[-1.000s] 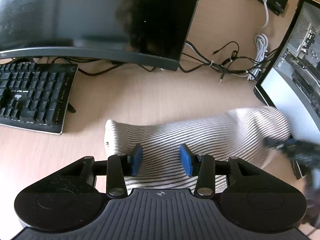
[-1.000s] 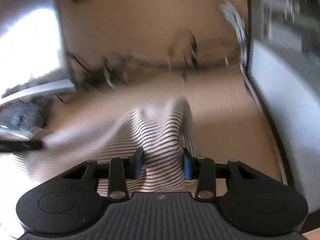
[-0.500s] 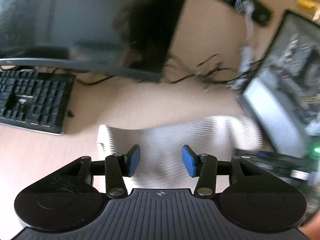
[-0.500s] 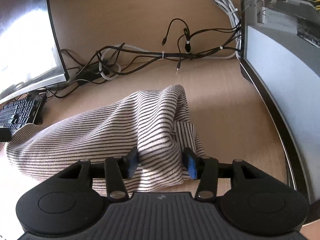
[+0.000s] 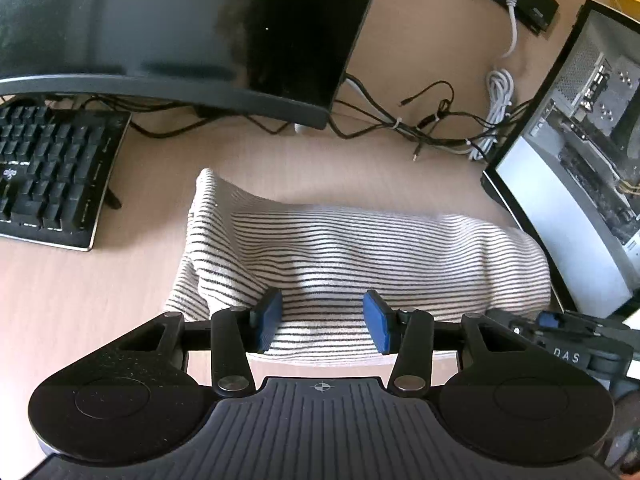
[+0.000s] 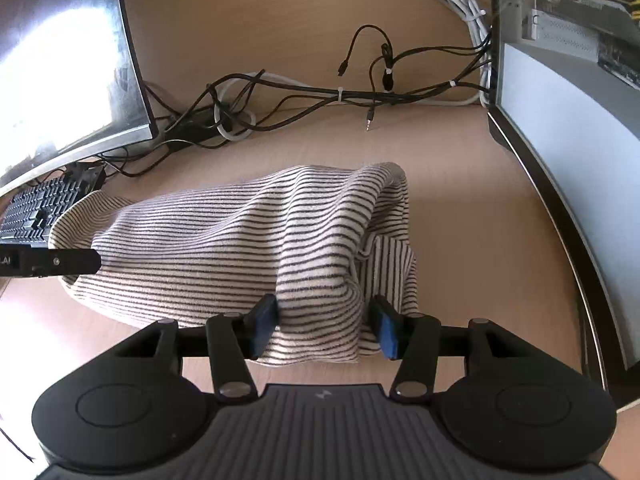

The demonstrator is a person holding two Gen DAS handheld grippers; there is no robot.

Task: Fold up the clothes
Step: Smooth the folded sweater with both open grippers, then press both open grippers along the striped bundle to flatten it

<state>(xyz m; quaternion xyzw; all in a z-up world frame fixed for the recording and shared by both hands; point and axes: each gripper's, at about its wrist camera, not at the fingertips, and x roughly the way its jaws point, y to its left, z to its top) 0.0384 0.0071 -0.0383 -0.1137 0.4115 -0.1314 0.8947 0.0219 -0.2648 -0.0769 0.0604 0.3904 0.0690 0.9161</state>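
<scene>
Item: striped knit garment (image 5: pixel 360 252), bunched on the desk (image 5: pixel 80 300) between keyboard (image 5: pixel 48 176) and PC case (image 5: pixel 580 160). Left claw (image 5: pixel 322 322) half-open over its near hem, gripping nothing; right claw (image 6: pixel 326 326) has just been widening, a cloth ridge apparently loose between its pads. Fold likely just released.
</scene>
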